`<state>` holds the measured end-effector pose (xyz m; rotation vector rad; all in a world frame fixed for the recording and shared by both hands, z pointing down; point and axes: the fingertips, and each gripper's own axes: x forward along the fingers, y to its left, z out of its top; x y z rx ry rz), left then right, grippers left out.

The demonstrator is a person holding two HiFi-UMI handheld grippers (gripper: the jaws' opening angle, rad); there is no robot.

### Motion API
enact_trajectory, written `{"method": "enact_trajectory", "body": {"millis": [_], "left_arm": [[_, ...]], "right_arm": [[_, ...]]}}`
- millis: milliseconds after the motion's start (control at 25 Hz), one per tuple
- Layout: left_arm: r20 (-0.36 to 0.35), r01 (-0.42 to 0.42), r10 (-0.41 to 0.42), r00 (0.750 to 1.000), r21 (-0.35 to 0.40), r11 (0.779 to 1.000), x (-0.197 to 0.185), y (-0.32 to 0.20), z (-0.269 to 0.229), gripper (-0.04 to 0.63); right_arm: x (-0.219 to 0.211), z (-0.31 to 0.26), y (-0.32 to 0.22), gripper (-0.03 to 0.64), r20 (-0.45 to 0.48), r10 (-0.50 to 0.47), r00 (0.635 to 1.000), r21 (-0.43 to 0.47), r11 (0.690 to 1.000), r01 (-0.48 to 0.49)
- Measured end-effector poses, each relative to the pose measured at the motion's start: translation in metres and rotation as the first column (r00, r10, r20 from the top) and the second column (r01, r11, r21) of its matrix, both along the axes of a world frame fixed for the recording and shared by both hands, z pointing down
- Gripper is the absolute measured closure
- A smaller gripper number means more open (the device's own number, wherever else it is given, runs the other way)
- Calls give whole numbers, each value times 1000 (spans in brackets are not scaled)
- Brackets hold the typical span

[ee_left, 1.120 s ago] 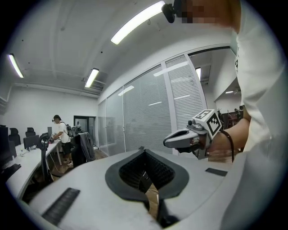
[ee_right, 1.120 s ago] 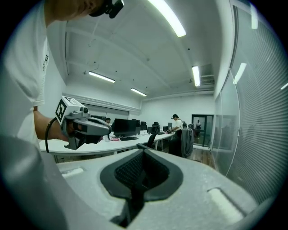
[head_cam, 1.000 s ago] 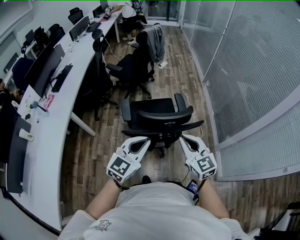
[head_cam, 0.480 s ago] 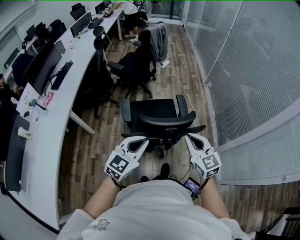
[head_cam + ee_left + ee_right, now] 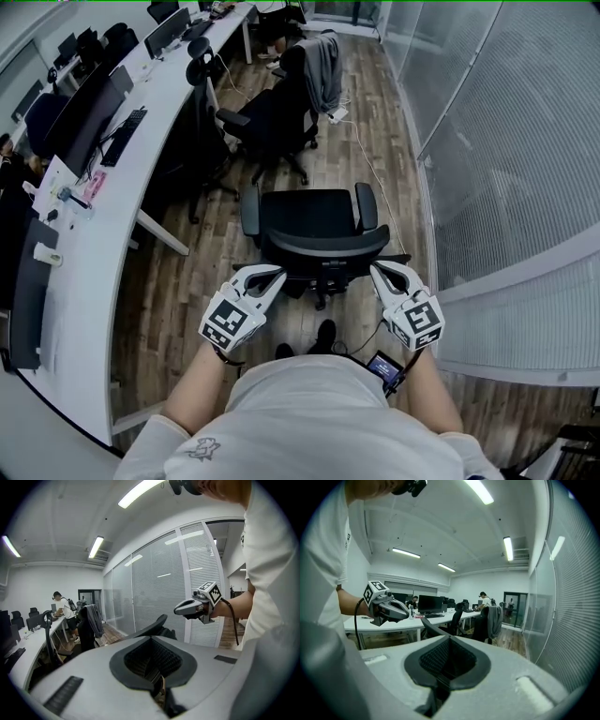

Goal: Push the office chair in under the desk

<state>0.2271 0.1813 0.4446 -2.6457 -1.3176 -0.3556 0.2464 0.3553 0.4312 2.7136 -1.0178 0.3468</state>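
In the aisle between the long white bench (image 5: pixel 89 281) and the glass partition with slatted blinds (image 5: pixel 506 141), the black office chair with armrests (image 5: pixel 309 217) stands on the wood-plank floor (image 5: pixel 178 309). Its seat points away from the person and its backrest faces them. The chair is beside the bench, apart from it, not pushed under.

Left claw (image 5: pixel 272 274): clenched, nothing between the jaws, tip just behind the left end of the backrest.

Right claw (image 5: pixel 378 272): clenched and empty, tip just behind the right end.

Contact with the backrest cannot be told on either side.

On the bench: black monitors (image 5: pixel 89 131), black keyboard (image 5: pixel 122 150). Farther up the aisle is a second black chair with a grey jacket (image 5: pixel 322 75) over its back.
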Motion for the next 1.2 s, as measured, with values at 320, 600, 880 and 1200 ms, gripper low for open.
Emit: {"method": "enact_trajectory", "body": {"millis": [320, 600, 880, 1200], "left_arm": [[57, -8, 3, 998, 102, 995, 20, 0, 38, 591], [92, -56, 35, 995, 238, 970, 26, 2, 76, 536], [140, -87, 41, 989, 342, 936, 27, -7, 100, 470], [184, -141, 68, 981, 422, 895, 28, -8, 124, 434]], "right_arm": [[15, 28, 18, 612, 82, -66, 994, -34, 997, 69], [28, 56, 39, 558, 139, -78, 987, -73, 993, 89], [34, 79, 56, 505, 191, -101, 976, -146, 981, 130], [34, 105, 63, 449, 259, -147, 955, -159, 968, 193]]}}
